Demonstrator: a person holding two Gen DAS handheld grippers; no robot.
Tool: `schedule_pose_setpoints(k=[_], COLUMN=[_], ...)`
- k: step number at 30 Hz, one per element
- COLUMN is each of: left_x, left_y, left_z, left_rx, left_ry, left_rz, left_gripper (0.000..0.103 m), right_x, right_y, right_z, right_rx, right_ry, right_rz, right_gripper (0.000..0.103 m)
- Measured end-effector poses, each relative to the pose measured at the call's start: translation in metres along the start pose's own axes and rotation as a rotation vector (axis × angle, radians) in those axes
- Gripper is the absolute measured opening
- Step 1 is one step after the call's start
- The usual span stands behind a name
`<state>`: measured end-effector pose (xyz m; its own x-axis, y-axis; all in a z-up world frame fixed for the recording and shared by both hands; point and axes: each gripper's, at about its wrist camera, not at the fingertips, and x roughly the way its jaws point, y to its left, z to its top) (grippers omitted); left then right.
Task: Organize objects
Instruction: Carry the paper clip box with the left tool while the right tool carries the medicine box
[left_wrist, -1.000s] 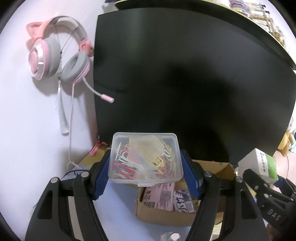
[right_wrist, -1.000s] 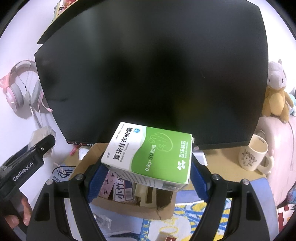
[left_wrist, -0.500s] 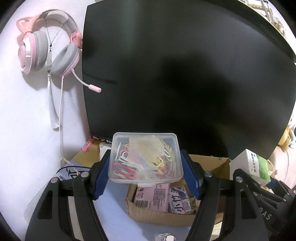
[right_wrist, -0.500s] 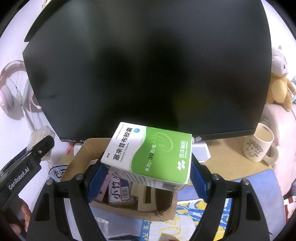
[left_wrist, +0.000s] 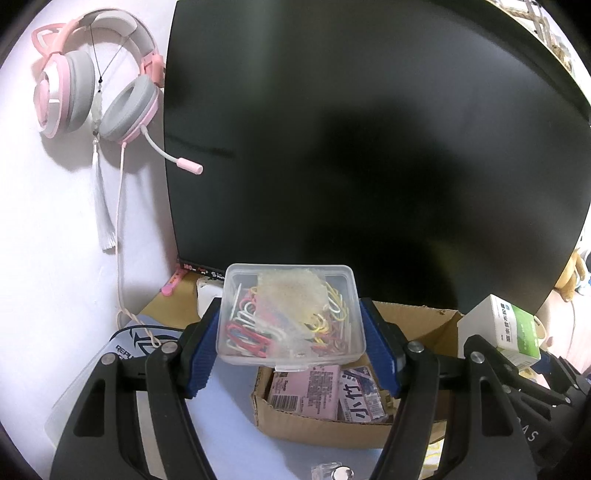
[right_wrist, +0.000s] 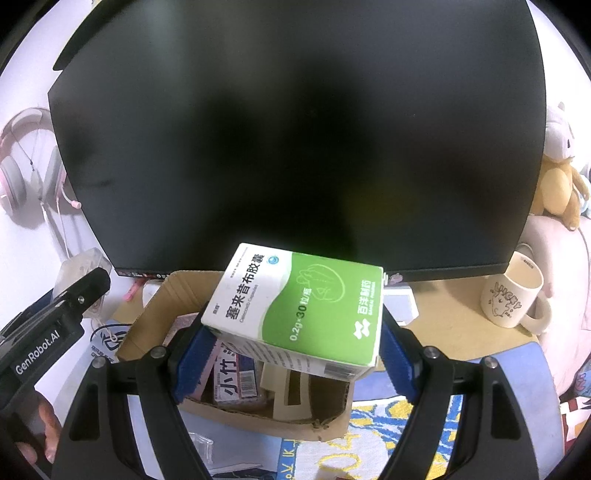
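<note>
My left gripper (left_wrist: 291, 347) is shut on a clear plastic box of coloured paper clips (left_wrist: 291, 314) and holds it above the left rim of an open cardboard box (left_wrist: 332, 430). My right gripper (right_wrist: 295, 350) is shut on a green and white medicine box (right_wrist: 299, 306), held over the same cardboard box (right_wrist: 258, 421). The cardboard box holds pink packets (left_wrist: 306, 391) and a printed packet (right_wrist: 231, 384). The medicine box also shows at the right of the left wrist view (left_wrist: 513, 328). The left gripper shows at the left of the right wrist view (right_wrist: 48, 332).
A large black monitor (left_wrist: 369, 147) stands right behind the cardboard box. A pink headset (left_wrist: 92, 74) hangs on the wall at left. A cream mug (right_wrist: 517, 299) and plush toys (right_wrist: 557, 184) stand at right. A patterned mat (right_wrist: 369, 450) lies in front.
Both grippers have drawn back and lowered slightly with their loads, so the cardboard box and the desk around it show more. Grips unchanged.
</note>
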<state>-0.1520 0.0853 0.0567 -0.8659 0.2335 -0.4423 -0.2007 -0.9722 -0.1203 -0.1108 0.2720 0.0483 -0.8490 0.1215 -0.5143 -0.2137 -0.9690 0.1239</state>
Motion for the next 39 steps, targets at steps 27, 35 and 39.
schedule_pose_setpoints(k=[27, 35, 39], left_x=[0.048, 0.057, 0.061], left_y=[-0.019, -0.024, -0.025], left_z=[-0.018, -0.024, -0.026], left_rx=[0.07, 0.088, 0.092], left_ry=[0.125, 0.152, 0.168], left_rz=[-0.001, -0.003, 0.001], left_gripper=[0.07, 0.07, 0.07], right_x=[0.039, 0.045, 0.049], right_y=[0.01, 0.015, 0.023], right_z=[-0.018, -0.023, -0.023], right_rx=[-0.095, -0.145, -0.159], right_ry=[0.094, 0.113, 0.123], right_rz=[-0.008, -0.036, -0.049], right_gripper=[0.086, 0.087, 0.087])
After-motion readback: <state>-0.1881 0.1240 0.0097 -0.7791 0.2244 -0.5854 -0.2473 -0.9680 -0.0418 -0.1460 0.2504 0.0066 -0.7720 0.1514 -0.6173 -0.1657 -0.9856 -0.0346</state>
